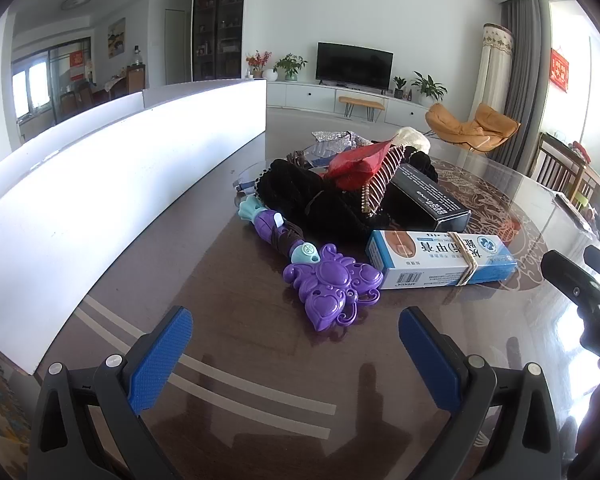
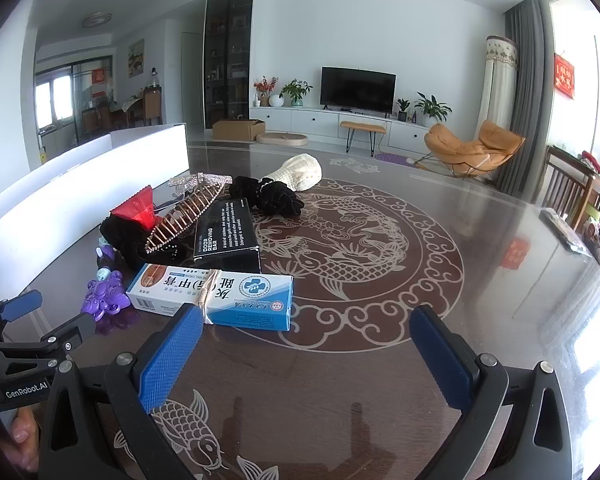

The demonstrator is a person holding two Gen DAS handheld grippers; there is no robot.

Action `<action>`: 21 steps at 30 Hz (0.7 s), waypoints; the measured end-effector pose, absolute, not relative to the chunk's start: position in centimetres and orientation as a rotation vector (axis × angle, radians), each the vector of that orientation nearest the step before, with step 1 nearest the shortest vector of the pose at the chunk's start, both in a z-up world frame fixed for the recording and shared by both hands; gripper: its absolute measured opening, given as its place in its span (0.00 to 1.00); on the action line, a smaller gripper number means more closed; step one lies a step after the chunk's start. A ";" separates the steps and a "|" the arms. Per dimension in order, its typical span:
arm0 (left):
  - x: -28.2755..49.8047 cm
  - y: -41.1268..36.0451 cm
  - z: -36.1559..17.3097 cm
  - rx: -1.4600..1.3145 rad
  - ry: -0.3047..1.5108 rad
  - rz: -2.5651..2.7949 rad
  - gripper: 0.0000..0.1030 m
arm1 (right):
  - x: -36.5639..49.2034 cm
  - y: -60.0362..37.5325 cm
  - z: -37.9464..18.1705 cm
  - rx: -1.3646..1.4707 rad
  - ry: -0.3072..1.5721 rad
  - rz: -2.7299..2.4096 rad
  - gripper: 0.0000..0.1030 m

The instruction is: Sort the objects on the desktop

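Observation:
A heap of small things lies on the dark glass-topped table [image 1: 240, 344]. Nearest is a purple butterfly toy wand [image 1: 332, 286] [image 2: 106, 294], and right of it a blue-and-white medicine box [image 1: 440, 258] [image 2: 216, 294] with a rubber band round it. Behind them are a black box [image 1: 432, 200] [image 2: 226, 236], black velvet scrunchies [image 1: 312, 196] [image 2: 272, 194], a red packet [image 1: 360, 162] [image 2: 136, 206], a rhinestone hair clip [image 2: 184, 216] and a cream knitted piece [image 2: 302, 172]. My left gripper [image 1: 296, 346] is open just short of the wand. My right gripper [image 2: 306, 354] is open, with its left finger overlapping the medicine box's near edge.
A long white tray wall [image 1: 100, 200] [image 2: 80, 200] runs along the table's left side. The right gripper's dark body [image 1: 584, 292] shows at the right edge of the left wrist view. Chairs [image 2: 572, 192] stand beyond the table's right rim.

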State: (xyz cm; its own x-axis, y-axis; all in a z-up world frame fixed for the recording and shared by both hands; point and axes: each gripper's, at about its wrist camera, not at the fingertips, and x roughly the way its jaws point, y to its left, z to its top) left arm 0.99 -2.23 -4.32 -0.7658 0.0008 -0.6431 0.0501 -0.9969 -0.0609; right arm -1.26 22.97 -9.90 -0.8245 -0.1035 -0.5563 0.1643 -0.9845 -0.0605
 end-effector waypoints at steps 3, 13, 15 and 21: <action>0.9 -2.2 -4.4 1.070 0.120 -2.924 1.00 | -1.3 22.9 -9.9 0.868 0.162 -2.868 1.00; 0.8 -2.1 -4.5 1.075 0.122 -2.921 1.00 | -1.4 22.9 -10.0 0.876 0.167 -2.864 1.00; 0.8 -2.1 -4.5 1.075 0.121 -2.921 1.00 | -1.4 22.9 -10.0 0.875 0.166 -2.864 1.00; 0.8 -2.2 -4.5 1.074 0.121 -2.919 1.00 | -1.4 22.9 -10.0 0.876 0.166 -2.863 1.00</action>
State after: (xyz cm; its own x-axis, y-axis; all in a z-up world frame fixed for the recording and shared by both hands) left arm 0.80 -2.15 -4.55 -0.7614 -0.0001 -0.6483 0.0539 -0.9965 -0.0632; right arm -1.41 22.95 -9.99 -0.8201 -0.1036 -0.5628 0.1681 -0.9837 -0.0639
